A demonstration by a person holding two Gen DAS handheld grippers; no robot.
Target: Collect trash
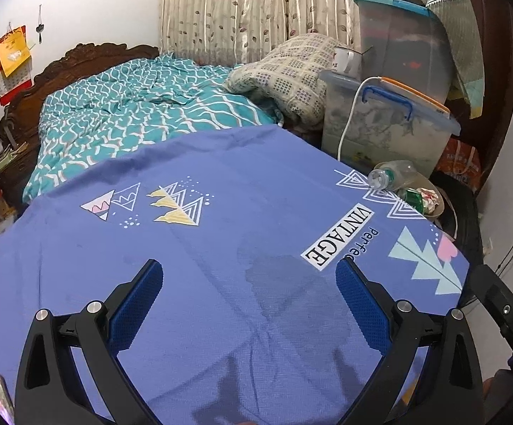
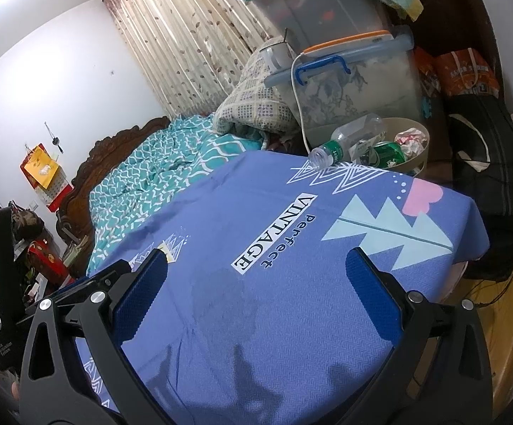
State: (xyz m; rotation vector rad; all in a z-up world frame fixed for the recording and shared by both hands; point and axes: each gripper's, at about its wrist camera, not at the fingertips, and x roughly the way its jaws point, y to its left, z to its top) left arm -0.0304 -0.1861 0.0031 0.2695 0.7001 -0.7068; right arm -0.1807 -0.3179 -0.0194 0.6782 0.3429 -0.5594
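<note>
Both tools released and empty: left tool (image 1: 249, 304) and right tool (image 2: 256, 290) hovering over the blue cloth-covered worktop (image 1: 221, 219), jaws spread wide, nothing between the pads. Trash gathered at the far right corner of the worktop: a clear plastic bottle (image 2: 348, 140) lying on its side, neck end poking over the rim of a pale round bin (image 2: 415, 163), mouth toward the cloth; a green can (image 2: 387, 152) and crumpled paper (image 2: 412, 141) already inside. Bottle probably the piece left to settle (half in, half out, cannot tell whether resting on the rim or on the cloth edge). Likely empty, so very light, thin-walled and springy, smooth and a little slippery; apt to squirm or pop away under a hard squeeze and to roll if nudged. Best hold judged to be across the body just below the green label (image 2: 336, 148), pads on opposite sides, gentle closing pressure, or at the stiffer neck. Can stiff but dentable, paper soft and weightless. Clear storage boxes (image 2: 345, 81) and a white cable (image 2: 297, 106) close behind the bin, so little room for a wide approach from that side.
</note>
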